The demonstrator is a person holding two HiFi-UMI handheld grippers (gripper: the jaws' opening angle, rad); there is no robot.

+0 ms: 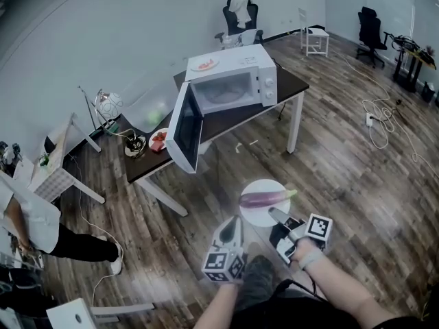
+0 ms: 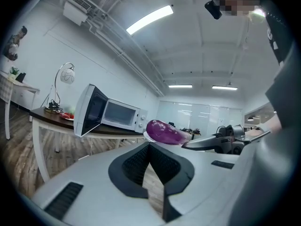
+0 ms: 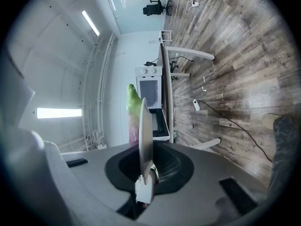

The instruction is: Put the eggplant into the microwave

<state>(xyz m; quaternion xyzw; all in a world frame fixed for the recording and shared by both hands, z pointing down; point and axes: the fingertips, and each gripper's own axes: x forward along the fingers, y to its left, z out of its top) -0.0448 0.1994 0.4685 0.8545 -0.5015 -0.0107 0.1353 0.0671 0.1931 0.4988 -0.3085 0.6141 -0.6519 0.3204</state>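
Note:
A purple eggplant with a green stem lies on a white plate. My right gripper is shut on the plate's near rim and holds it level above the floor. In the right gripper view the plate shows edge-on between the jaws, the eggplant behind it. My left gripper hangs just left of the plate, shut and empty. From the left gripper view I see the eggplant and the right gripper. The white microwave stands ahead on a dark table, its door swung wide open.
A small plate with red food sits on top of the microwave. A bowl of tomatoes and a lamp are at the table's left end. A person stands far left. A cable lies on the wood floor at right.

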